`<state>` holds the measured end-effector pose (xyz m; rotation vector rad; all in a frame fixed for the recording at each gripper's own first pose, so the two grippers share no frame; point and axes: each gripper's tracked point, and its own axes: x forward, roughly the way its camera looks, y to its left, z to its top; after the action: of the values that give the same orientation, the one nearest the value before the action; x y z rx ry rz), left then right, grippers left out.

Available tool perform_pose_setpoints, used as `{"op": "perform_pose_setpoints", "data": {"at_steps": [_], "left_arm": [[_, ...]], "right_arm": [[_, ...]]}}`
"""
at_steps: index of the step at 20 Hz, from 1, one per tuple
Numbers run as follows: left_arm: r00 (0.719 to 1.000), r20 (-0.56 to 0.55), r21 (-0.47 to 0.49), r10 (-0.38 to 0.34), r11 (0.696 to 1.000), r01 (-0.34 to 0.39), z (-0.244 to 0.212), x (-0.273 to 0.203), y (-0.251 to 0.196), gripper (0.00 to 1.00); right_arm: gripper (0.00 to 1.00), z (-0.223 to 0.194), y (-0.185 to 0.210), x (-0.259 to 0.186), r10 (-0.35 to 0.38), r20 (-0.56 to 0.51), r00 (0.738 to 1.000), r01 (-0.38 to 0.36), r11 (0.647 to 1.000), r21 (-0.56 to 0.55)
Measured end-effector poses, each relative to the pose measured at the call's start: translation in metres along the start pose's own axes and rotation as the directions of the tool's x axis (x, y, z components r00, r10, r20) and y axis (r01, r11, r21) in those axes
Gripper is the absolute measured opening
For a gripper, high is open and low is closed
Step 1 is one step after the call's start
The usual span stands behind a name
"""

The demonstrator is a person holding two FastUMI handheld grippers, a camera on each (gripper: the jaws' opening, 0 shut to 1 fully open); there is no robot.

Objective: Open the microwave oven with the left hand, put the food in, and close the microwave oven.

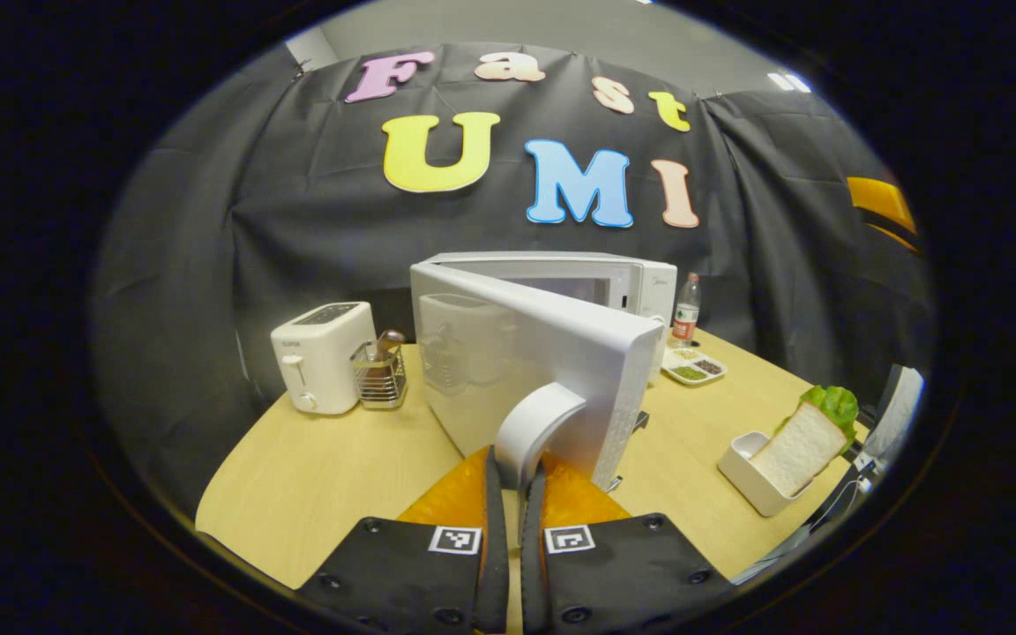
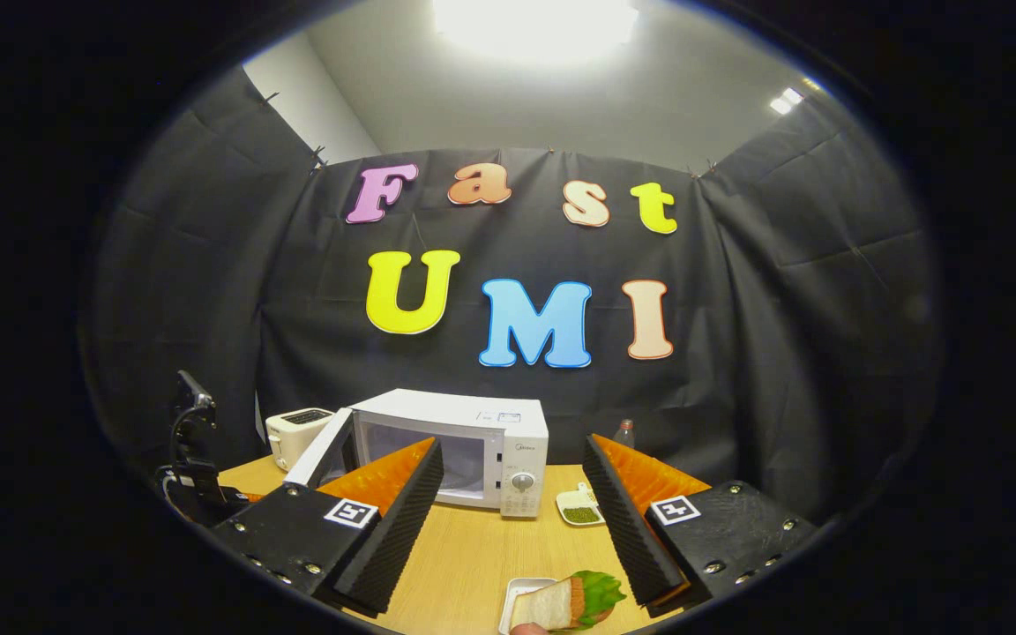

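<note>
**Microwave door held partly open, sandwich waiting in its tray**

In the left gripper view, the left hand-held gripper is closed on the curved white door handle, its two fingers pressing the handle from either side. The microwave door stands swung partly out from the microwave oven, which sits toward the far edge of the tabletop.

In the right gripper view, the right hand-held gripper hangs with its jaws wide apart, holding nothing. Below it, near the front edge of the tabletop, lies the food: a sandwich of bread and green lettuce resting in a small white tray. The left gripper view shows the same sandwich near the tabletop's right edge, well apart from the microwave oven.

A white toaster and a wire rack stand beside each other toward the far left corner. A divided dish and a bottle sit just right of the microwave oven.
</note>
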<state>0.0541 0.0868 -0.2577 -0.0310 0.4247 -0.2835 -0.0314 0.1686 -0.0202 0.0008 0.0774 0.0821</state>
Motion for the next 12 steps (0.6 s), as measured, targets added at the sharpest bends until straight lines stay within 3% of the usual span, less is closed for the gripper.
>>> {"op": "perform_pose_setpoints", "data": {"at_steps": [7, 11, 12], "left_arm": [[0.997, 0.018, -0.012, 0.071, 0.997, -0.071, -0.005, -0.014, 0.063, 0.16], [0.998, 0.011, -0.056, 0.069, 0.996, -0.068, -0.010, -0.017, 0.073, 0.12], [0.998, 0.008, -0.069, 0.068, 0.995, -0.067, -0.010, -0.018, 0.073, 0.16]], "right_arm": [[0.96, 0.005, 0.031, 0.011, 0.016, 0.008, 1.000, -0.016, 1.000, -0.023], [0.96, 0.008, 0.041, 0.014, 0.044, 0.011, 0.999, -0.044, 0.999, -0.033], [0.96, 0.009, 0.041, 0.014, 0.048, 0.010, 0.999, -0.048, 0.998, -0.033]]}}
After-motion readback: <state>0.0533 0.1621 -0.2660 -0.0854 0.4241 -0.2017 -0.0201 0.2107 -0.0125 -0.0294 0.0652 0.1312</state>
